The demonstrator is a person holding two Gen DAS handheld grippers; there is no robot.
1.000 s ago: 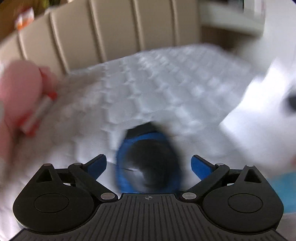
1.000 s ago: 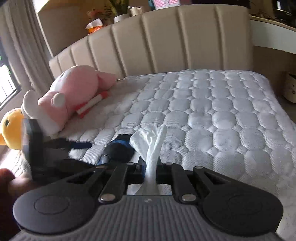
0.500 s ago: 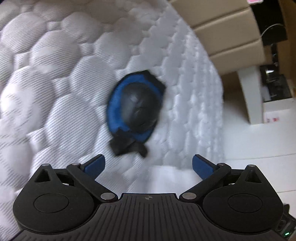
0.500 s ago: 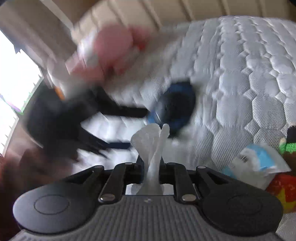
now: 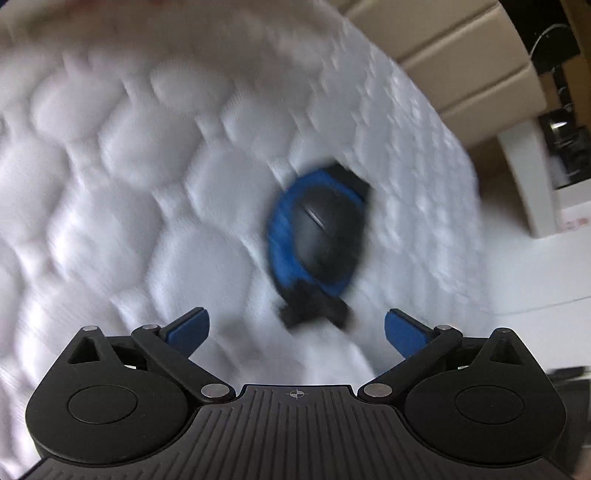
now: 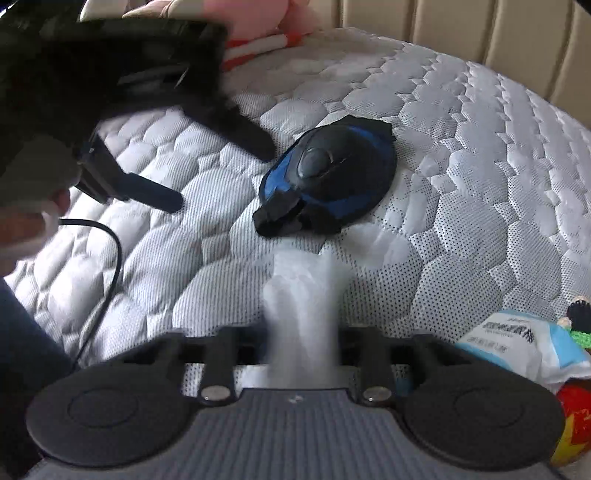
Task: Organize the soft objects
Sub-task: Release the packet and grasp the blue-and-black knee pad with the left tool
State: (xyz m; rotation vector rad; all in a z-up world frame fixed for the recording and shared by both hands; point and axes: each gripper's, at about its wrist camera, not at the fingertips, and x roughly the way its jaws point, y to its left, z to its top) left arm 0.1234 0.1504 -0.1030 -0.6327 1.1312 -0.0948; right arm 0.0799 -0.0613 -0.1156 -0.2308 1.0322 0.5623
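Covering nearly all of both views, a white quilted mattress [image 6: 461, 192] carries everything here, with a beige padded headboard [image 6: 461, 33] rising behind it. A pink plush toy [image 6: 258, 18] with a red-and-white striped piece lies at the far edge near the headboard, partly hidden by the left gripper [image 6: 225, 175], which reaches in from the upper left of the right wrist view, a hand [image 6: 33, 184] behind it and a black cable trailing below. At mid-mattress rests a blue-and-black padded guard [image 6: 332, 173], domed side up, its dark strap end crumpled on the near side. It lies just beyond the left gripper's dark fingers [image 6: 155, 192], untouched. In the left wrist view, which is blurred, the same guard [image 5: 321, 236] sits ahead of the left gripper [image 5: 295, 326], whose blue-tipped jaws stand spread wide with nothing between them. A blue-and-white soft packet [image 6: 517, 343] lies at the mattress's near right corner, beside a small crocheted figure [image 6: 576, 317] and a red-and-yellow toy [image 6: 572, 424] at the frame's edge. The right gripper [image 6: 301, 332] is pinched down on a white tissue [image 6: 299, 295], which sticks up between its jaws above the mattress, short of the guard.
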